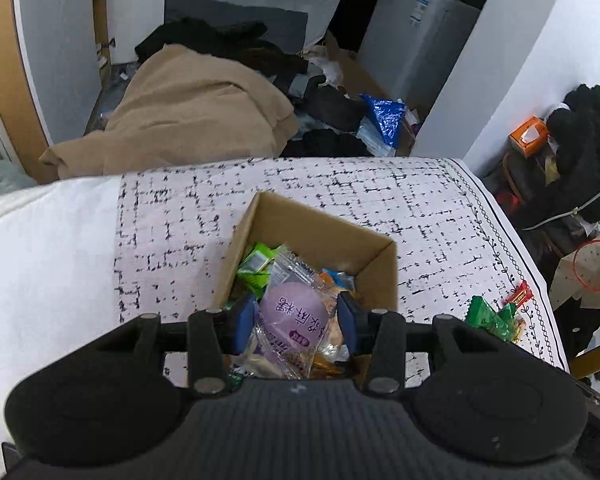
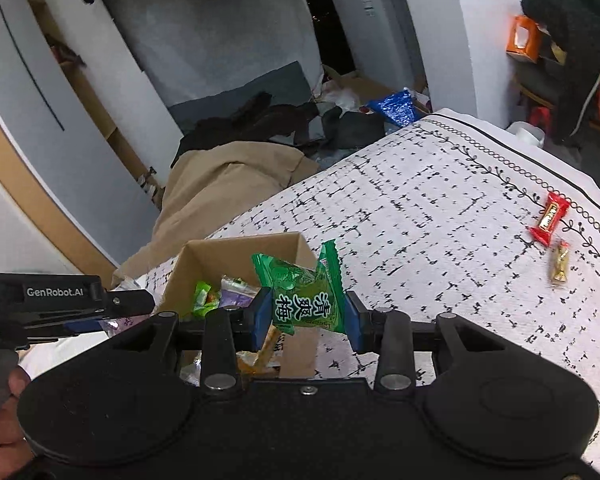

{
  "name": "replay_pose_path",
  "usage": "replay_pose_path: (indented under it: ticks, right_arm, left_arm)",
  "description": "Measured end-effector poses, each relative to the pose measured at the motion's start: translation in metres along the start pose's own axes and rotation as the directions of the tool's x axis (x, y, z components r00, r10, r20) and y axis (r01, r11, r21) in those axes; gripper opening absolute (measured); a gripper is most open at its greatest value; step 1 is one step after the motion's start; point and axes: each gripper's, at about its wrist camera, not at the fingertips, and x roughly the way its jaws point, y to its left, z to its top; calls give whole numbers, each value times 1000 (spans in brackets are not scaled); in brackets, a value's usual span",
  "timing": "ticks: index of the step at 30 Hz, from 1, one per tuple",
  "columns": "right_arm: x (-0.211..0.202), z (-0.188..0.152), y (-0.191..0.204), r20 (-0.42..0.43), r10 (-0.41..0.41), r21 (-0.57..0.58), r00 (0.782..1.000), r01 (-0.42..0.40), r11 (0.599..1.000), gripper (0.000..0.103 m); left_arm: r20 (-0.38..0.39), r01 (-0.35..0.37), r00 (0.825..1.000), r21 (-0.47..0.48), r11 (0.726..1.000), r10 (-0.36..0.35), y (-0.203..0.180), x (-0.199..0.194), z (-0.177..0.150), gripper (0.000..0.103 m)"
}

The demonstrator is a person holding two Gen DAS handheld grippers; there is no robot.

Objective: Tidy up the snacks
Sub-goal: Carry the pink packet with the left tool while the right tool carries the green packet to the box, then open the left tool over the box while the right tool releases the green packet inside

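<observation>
Your right claw (image 2: 308,316) pinches the green plum candy (image 2: 300,292), whose long axis stands about upright, and the cardboard box (image 2: 236,252) lies just ahead and to its left, so the drop needs a small move to the left and forward. Your left claw (image 1: 296,320) is already over the box (image 1: 320,232) and closes on the purple snack packet (image 1: 296,312). Only the right wrist view shows the red candy (image 2: 548,220) and the gold candy (image 2: 560,266) loose on the surface (image 2: 440,200), nearer to your right hand.
</observation>
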Motion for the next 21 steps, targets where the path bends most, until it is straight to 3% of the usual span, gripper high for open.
replay_pose_path:
  ticks: [9,13,21]
  right_arm:
    - [15,-4,29,-40,3,-67,999,-6,998,37]
    - [24,-11,39,-80,7,-87,997,-14,996,37]
    - [29,-17,52,-122,43,-94,992,-54,994,41]
  left_arm:
    - [-85,74,993,-29,997,-77,25,11,-2,46]
    - [-113,69,991,-36,997,-73,35,13,-2,50]
    - [-105,82,991,-55,995,-87,46,7,3,53]
